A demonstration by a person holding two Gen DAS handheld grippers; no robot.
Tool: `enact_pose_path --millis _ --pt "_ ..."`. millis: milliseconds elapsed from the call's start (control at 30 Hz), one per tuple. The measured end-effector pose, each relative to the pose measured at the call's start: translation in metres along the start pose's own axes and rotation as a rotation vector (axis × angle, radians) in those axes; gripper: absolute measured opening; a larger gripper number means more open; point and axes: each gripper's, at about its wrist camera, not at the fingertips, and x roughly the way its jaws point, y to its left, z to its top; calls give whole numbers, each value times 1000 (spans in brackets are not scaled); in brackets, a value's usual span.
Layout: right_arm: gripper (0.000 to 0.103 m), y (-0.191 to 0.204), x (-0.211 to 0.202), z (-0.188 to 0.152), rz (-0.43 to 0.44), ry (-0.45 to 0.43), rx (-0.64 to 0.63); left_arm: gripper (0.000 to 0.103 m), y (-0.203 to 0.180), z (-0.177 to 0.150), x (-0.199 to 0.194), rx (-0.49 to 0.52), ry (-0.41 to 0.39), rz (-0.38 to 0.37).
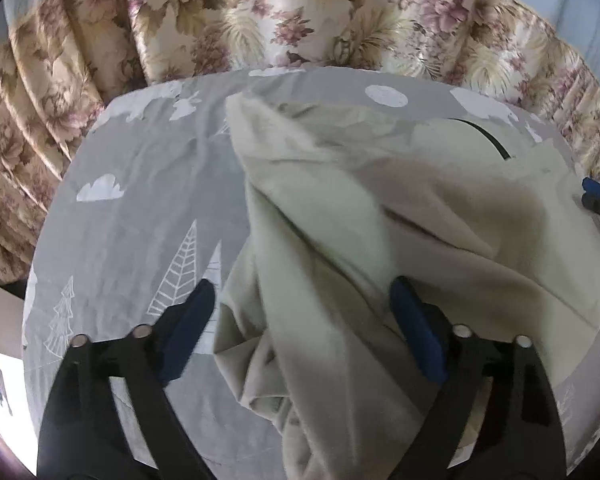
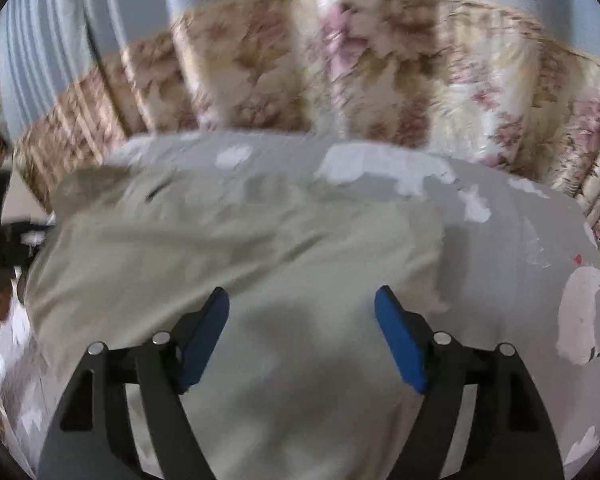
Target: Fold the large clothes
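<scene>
On the grey bedsheet printed with white trees and clouds [image 1: 140, 200], your crumpled beige cloth garment [image 1: 380, 220] spreads from 6 toward 2 o'clock. Your left gripper [image 1: 304, 300] straddles its bunched edge, jaws apart, unclamped. Your right gripper [image 2: 302, 308] hovers spread over it.

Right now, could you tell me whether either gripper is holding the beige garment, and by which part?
Neither: the left gripper and right gripper stand open over the beige garment.

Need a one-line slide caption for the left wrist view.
Left tool open over a rumpled beige garment on a grey printed sheet, floral curtain behind.
</scene>
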Motion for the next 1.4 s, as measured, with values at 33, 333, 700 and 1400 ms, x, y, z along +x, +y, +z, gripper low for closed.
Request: enact_pose_path --millis 33,333,700,1400 --pt "76 8 10 -3 -30 31 -29 67 -4 1 -1 9 -2 -15" --pt "1 23 -28 24 -186 -157 -64 1 0 8 -42 12 -122 63" --pt "39 -24 0 3 -79 -13 81 50 34 -11 -10 -2 -21 129" --pt "4 -25 27 68 -146 -104 44 0 41 88 35 -157 -45 202"
